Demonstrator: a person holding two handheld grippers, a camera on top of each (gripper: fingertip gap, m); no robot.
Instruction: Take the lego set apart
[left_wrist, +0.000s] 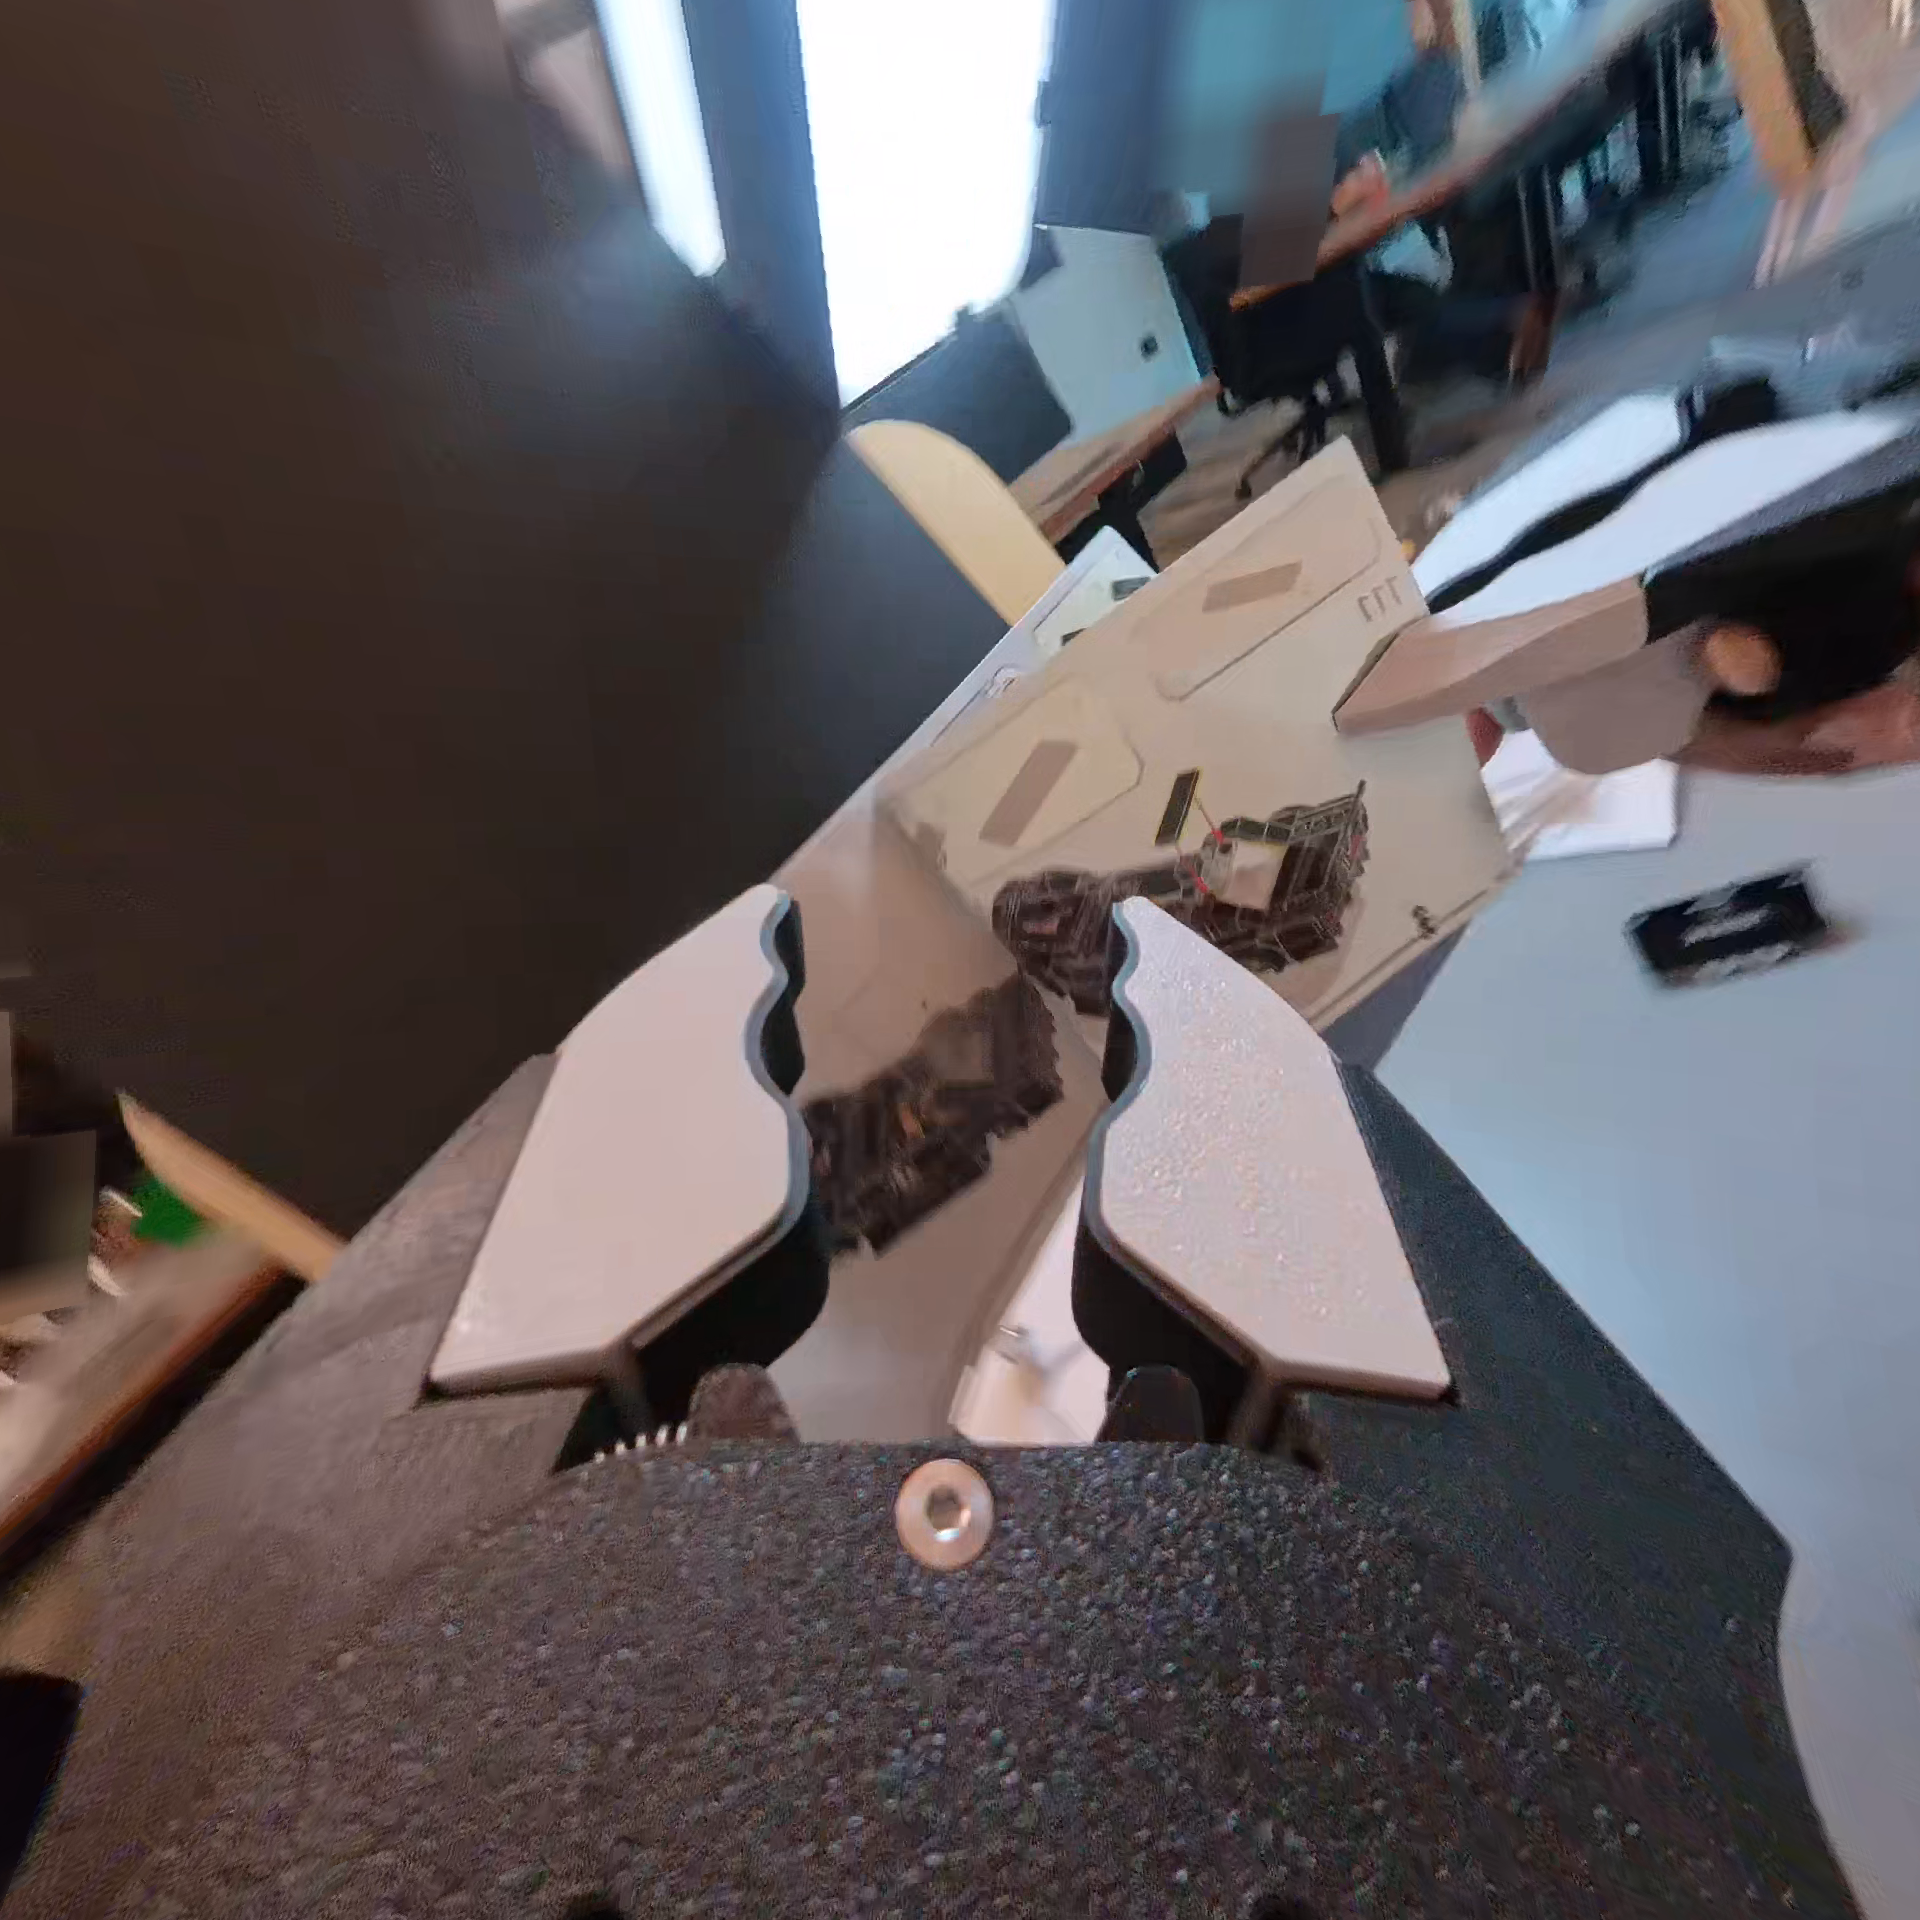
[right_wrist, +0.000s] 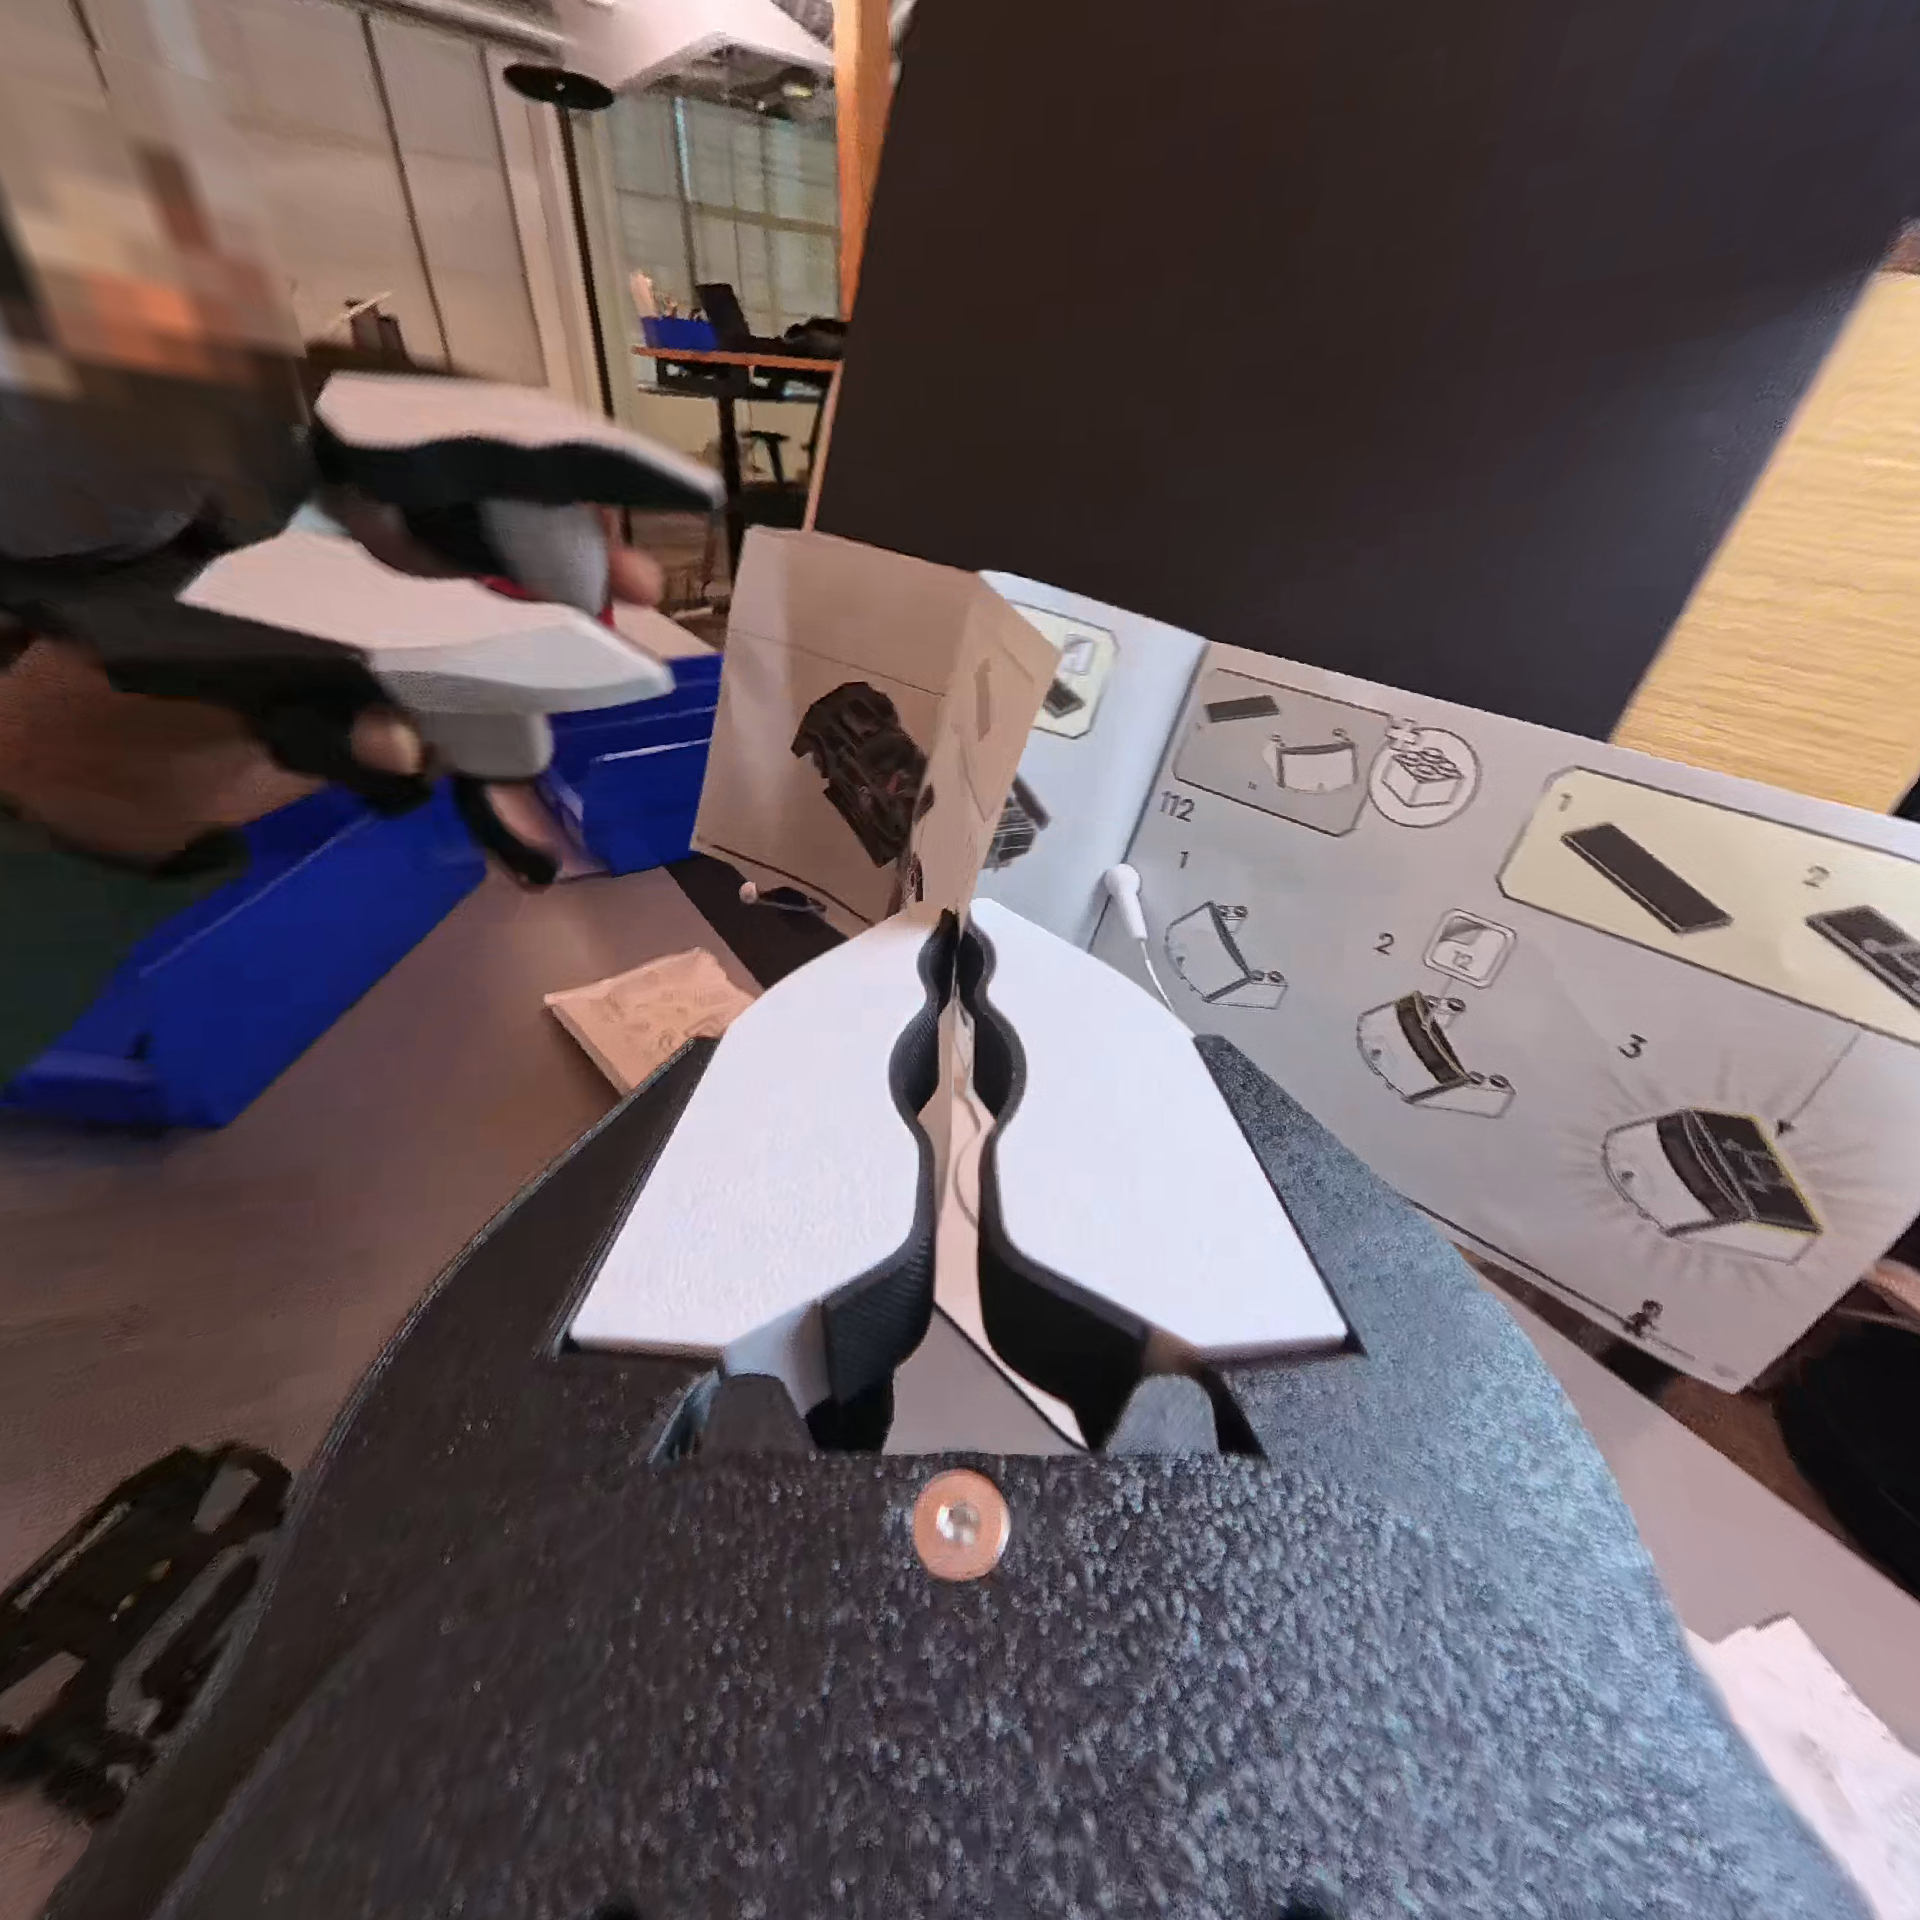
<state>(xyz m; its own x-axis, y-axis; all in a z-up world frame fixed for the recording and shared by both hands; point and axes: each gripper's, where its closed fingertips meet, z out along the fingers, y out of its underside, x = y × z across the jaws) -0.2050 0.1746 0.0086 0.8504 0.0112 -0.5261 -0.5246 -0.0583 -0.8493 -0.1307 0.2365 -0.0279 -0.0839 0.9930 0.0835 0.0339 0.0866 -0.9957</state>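
Item: instruction booklet (right_wrist: 1455, 935), open on table (right_wrist: 260, 1195). My right gripper (right_wrist: 953, 940) pinched on a page (right_wrist: 831, 727), lifted. Left gripper (left_wrist: 956, 925) apart, empty. Lego set (right_wrist: 114, 1590): black, near table edge; prob. light, rigid, brittle joints — grip by sides.

The left tongs (left_wrist: 956, 997) hang with their jaws apart above a printed instruction booklet (left_wrist: 1195, 748), its pages lifted off the pale surface (left_wrist: 1662, 1195). At the booklet's far right corner, the right tongs (left_wrist: 1382, 686) pinch one page edge, a gloved hand (left_wrist: 1829, 623) behind them. Dark brick drawings cover the open pages. A small black lego piece (left_wrist: 1730, 925), blurred, lies on the surface to the right of the booklet. White papers (left_wrist: 1600, 810) sit under the right tongs.
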